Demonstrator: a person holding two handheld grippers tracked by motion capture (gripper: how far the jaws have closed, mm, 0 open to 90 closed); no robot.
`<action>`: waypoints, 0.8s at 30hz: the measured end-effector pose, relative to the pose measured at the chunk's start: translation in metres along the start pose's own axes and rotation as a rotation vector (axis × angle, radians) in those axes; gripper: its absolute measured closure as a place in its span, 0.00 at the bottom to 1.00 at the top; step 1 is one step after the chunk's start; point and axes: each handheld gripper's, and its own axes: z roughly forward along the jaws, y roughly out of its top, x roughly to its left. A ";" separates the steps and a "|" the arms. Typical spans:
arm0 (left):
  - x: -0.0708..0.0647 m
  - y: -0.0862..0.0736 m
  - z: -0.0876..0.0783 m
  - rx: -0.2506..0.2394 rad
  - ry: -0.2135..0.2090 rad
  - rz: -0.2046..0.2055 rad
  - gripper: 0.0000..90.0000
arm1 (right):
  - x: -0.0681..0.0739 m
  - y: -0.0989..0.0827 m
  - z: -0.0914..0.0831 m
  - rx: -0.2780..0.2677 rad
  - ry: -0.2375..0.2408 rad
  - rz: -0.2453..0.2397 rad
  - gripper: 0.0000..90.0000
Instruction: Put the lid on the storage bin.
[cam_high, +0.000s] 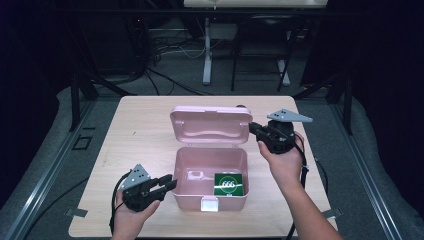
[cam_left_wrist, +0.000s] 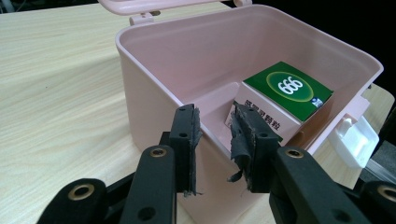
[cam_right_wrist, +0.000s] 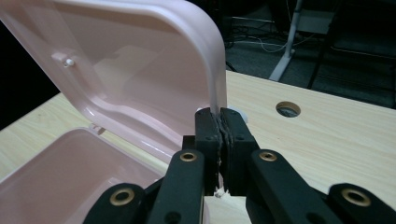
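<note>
My right tongs (cam_right_wrist: 219, 135) pinch the right edge of the pink box's lid (cam_high: 211, 125), propping it up so the box (cam_high: 182, 172) stays accessible. My left tongs (cam_left_wrist: 215, 140) wait part-open and empty at its near left corner; the green carton (cam_high: 229, 183) lies inside, near right.

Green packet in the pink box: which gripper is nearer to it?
Left. The left gripper sits open just outside the box's front-left wall, beside the green packet; the right gripper is shut at the raised lid's edge.
</note>
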 end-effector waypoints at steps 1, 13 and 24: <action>0.000 0.000 0.000 0.000 0.000 0.000 0.77 | 0.001 -0.001 -0.002 -0.003 0.003 -0.001 0.96; 0.007 0.014 -0.010 -0.038 0.042 -0.020 0.70 | 0.007 -0.027 -0.016 -0.082 0.036 0.033 0.96; 0.013 0.056 -0.015 -0.067 0.118 0.023 0.57 | 0.005 -0.042 -0.017 -0.087 0.069 0.048 0.97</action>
